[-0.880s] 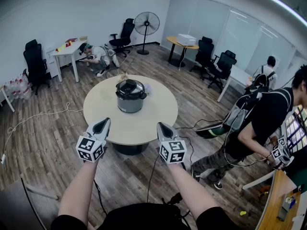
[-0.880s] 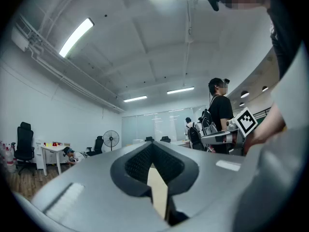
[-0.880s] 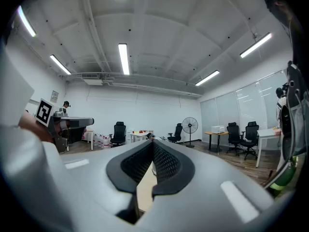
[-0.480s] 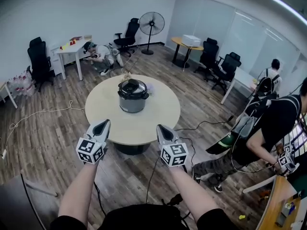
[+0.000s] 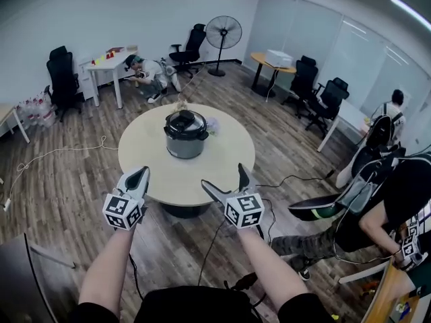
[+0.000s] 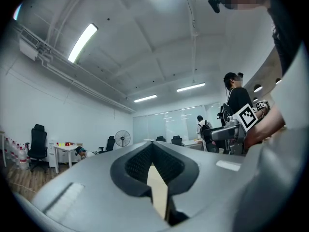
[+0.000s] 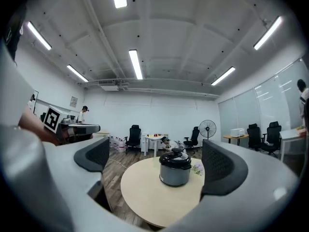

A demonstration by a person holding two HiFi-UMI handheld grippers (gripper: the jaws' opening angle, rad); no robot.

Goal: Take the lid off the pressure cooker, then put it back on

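**Position.** The pressure cooker (image 5: 185,134) stands near the middle of the round tabletop (image 5: 222,160), in the upper centre of the head view. Its lid (image 5: 185,122) is seated. Both tools sit lower in the frame, over the tabletop's near edge and well apart from the cooker.

**Tools.** The left tool (image 5: 139,175) has its jaws together with nothing between them. The right tool (image 5: 224,178) has its jaws spread wide and is empty. In the right gripper view the cooker (image 7: 175,168) shows far off in the gap between them.

**Step in hand (judged).** This is the approach to the lid. The open right tool should be carried in level and the top handle centred between the jaws. It should close firmly before any turn or lift, since such a lid probably unlocks by twisting. The left tool may need to brace the body.

**Condition of the item.** The body is grey and drum-shaped, under a dark domed lid (image 7: 175,158) with a raised handle on top. The cooker stands upright. Fine detail of the lock cannot be made out.
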